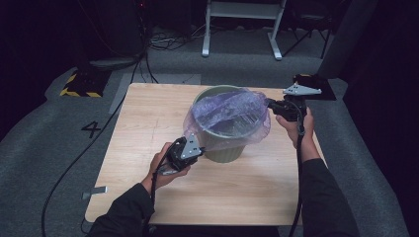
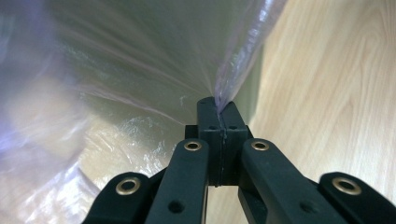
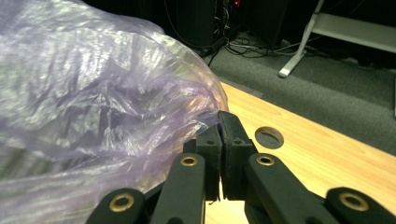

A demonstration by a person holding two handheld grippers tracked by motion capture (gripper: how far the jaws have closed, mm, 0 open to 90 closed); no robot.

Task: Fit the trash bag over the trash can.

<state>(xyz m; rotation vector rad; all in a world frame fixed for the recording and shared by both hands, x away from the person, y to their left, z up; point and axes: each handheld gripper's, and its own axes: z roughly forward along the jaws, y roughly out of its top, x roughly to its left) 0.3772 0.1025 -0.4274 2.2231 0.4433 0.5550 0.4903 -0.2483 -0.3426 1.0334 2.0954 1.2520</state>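
Gripping, left: the left gripper [image 1: 196, 146] has its jaws pressed together on the near edge of the plastic bag [image 1: 227, 114]; in the left gripper view the film [image 2: 140, 70] fans out taut from the pinch point at the jaw tips [image 2: 218, 108].
Left hand: the hand [image 1: 165, 165] holds the gripper body low over the table, just beside the near-left side of the bin.
Table: the wooden table [image 1: 148, 118] carries the bin near its middle; bare wood grain [image 2: 327, 93] lies to the right of the film in the left gripper view.
Bin: the green bin [image 1: 225, 150] stands upright, with the translucent purple bag draped over its rim and hanging down its outer wall.
Gripping, right: the right gripper [image 1: 272, 104] is clamped on the far-right edge of the bag, level with the bin rim; in the right gripper view a bunched fold of film [image 3: 93, 102] runs into the closed jaw tips [image 3: 220, 122].
Right hand: the hand [image 1: 299, 123] holds that gripper at the right side of the bin.
Table hole: a round hole [image 3: 269, 137] in the tabletop lies just beyond the right jaws.
Background: grey carpet [image 1: 49, 133] and a white frame [image 1: 242, 24] lie past the far table edge.
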